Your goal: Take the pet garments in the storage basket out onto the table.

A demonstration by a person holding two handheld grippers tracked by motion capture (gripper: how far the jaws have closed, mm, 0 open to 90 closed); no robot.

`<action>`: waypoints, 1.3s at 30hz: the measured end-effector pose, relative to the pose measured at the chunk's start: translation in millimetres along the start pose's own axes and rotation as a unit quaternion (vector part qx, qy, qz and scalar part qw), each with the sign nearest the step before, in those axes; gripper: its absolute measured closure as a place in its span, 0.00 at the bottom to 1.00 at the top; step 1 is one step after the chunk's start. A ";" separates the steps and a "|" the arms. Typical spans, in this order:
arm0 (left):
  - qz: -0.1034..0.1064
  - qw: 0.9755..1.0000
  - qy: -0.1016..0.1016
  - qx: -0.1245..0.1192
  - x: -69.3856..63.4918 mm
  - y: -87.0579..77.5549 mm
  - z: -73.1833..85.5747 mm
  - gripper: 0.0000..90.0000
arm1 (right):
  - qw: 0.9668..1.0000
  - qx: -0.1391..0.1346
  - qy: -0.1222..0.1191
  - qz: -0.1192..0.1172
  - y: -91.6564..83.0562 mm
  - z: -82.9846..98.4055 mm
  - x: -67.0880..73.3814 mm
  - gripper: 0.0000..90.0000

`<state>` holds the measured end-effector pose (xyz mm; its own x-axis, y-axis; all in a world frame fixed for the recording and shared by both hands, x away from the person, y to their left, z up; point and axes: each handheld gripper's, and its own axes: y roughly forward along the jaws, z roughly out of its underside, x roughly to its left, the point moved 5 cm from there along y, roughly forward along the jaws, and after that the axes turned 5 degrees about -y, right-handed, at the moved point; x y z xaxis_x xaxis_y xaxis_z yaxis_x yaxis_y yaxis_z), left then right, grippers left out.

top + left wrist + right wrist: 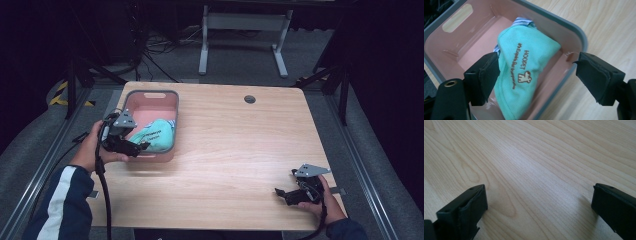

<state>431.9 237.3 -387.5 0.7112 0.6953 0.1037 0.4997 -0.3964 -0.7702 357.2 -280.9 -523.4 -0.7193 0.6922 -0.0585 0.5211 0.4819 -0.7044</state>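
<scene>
Light wood-grain rectangular desk (235, 150) w/ a small round grey cable hole (249, 99) near its far edge. Pink plastic rectangular bin w/ grey rim (176, 107) sits at desk's far-left corner.

The left gripper (141, 147), gripped in the person's left hand (90, 152), hangs with jaws wide apart. The right gripper (280, 192) rests low, jaws spread, in the right hand (327, 202).

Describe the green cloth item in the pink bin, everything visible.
The green cloth item is mint-green mesh-like fabric, crumpled into a soft mound, printed with brown lettering reading HOODET and a small animal logo. A blue-and-white striped piece peeks out beneath it. It lies inside the pink bin with a grey rim. The left gripper is open around it, one jaw beside its edge.
</scene>
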 end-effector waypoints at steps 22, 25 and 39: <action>0.009 0.986 -0.019 0.163 44.1 82.8 -5.3 0.22 | 1.000 0.000 0.002 0.001 -0.1 0.1 0.3 0.01; 0.016 0.984 -0.025 0.175 47.0 90.1 -7.6 0.22 | 1.000 0.000 0.002 0.001 -0.2 0.1 0.3 0.01; 0.030 0.967 -0.019 0.253 42.1 127.9 -0.6 0.16 | 1.000 0.000 0.003 0.002 0.0 0.0 0.4 0.01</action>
<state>526.1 215.5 -481.3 0.7081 0.7053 0.0330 0.1453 -0.0998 -0.9843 357.0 -280.6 -523.4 -0.7148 0.6969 -0.0574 0.5237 0.4791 -0.7044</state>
